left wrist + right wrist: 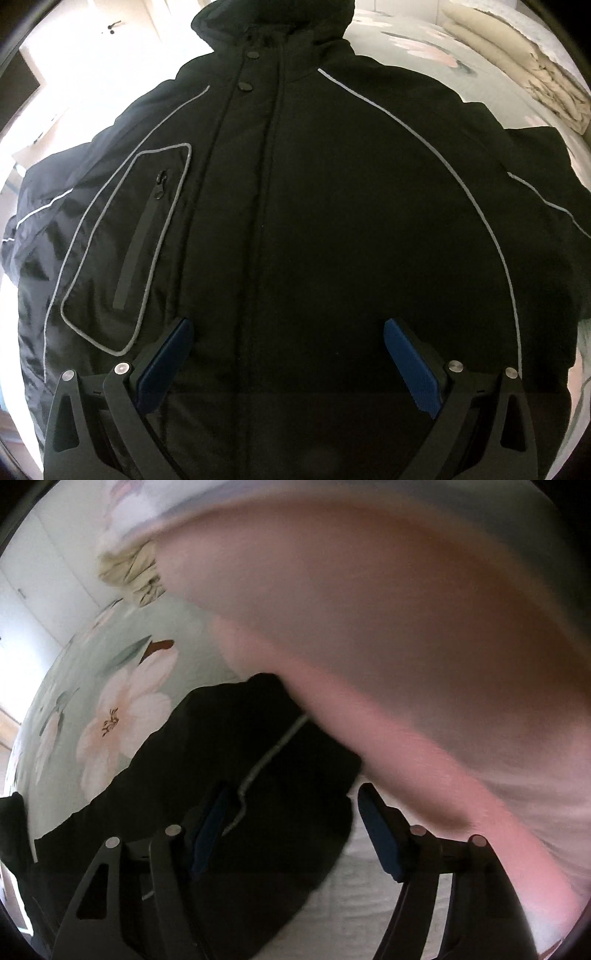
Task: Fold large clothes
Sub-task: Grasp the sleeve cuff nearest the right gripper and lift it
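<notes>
Lying flat on floral bed (pixel 406 48): one black jacket (pixel 314 221), one chest pocket (pixel 125 251). Left tool (pixel 288 328) wide open, empty; right tool (pixel 291 801) open over sleeve (pixel 258 760), gripping nothing.

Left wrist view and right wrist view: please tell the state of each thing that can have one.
Black jacket: spread flat, front up, closed, not yet folded.
Chest pocket zipper: closed.
Left gripper: open, holding nothing.
Right gripper: open, over the jacket sleeve.
Beige bedding: folded in a pile.
</notes>
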Tool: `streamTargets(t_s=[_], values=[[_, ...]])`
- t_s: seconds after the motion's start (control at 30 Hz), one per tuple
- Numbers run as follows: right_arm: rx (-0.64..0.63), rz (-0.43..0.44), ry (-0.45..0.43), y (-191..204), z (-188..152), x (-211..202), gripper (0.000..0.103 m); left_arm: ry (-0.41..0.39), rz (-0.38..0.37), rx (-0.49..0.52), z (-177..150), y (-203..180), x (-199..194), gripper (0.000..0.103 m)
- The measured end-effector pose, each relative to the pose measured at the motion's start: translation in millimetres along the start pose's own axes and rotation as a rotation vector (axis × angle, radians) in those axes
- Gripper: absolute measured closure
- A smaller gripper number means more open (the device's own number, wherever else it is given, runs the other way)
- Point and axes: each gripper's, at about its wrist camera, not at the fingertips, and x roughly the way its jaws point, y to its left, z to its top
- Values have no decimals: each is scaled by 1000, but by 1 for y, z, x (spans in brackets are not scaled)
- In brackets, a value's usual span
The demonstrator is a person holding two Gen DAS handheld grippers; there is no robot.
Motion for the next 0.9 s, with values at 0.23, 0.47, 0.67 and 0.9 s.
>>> streamTargets(t_s=[0.23,0.47,0.67,0.9], values=[[-55,-6,1,11,-10,-12,81,-51,-40,-29,-16,0,-2,0],[-264,-184,-172,34,-26,-79,89,-90,-63,98,-6,-24,-29,1],[-242,-219,-174,11,-24,-84,90,-127,-302,263,30,-112,-52,1],[-217,-241,41,-10,-42,-4,87,15,-287,385,47,-193,9,0]])
